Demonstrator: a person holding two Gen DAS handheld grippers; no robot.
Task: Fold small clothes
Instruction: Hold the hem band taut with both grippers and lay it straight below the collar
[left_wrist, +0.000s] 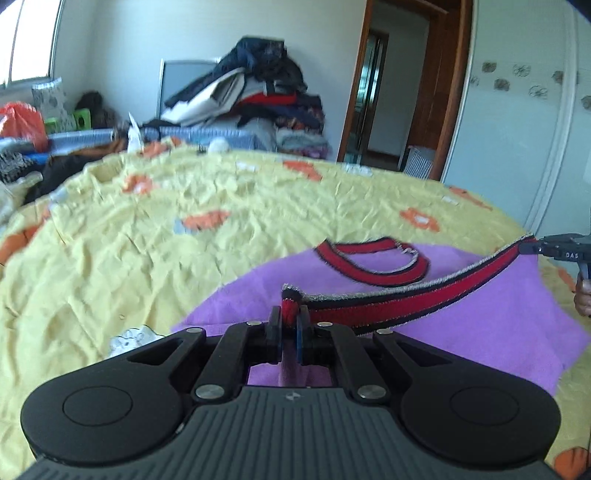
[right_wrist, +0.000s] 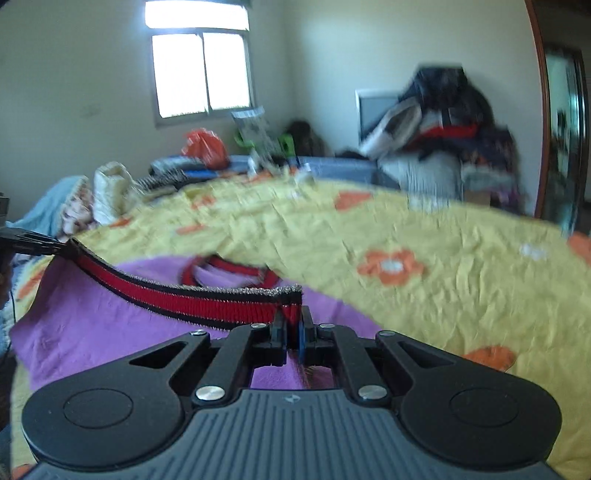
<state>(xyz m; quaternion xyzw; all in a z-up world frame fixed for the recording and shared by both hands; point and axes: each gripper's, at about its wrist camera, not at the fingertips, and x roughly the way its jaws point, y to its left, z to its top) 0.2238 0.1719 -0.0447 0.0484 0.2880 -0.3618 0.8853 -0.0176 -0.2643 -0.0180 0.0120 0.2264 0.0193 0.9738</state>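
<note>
Now I have both grippers clamped on the purple garment (left_wrist: 498, 325) at its red-striped hem (left_wrist: 399, 306), lower centre of each frame. My left gripper (left_wrist: 290, 317) pinches one end, my right gripper (right_wrist: 293, 321) the other, above the yellow bedspread (left_wrist: 184, 206).

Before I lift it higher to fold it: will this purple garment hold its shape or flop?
Probably floppy: the purple garment drapes below its red striped hem, which sags slightly between the left gripper and right gripper. Likely light, since two edge pinches hold it.

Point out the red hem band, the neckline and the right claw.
Hem band (left_wrist: 406, 301), left wrist view, mid-band red stripe.
Neckline (left_wrist: 373, 260), left wrist view, red collar loop.
Right claw (right_wrist: 293, 325), right wrist view, between fingertips, clamped on band.
</note>
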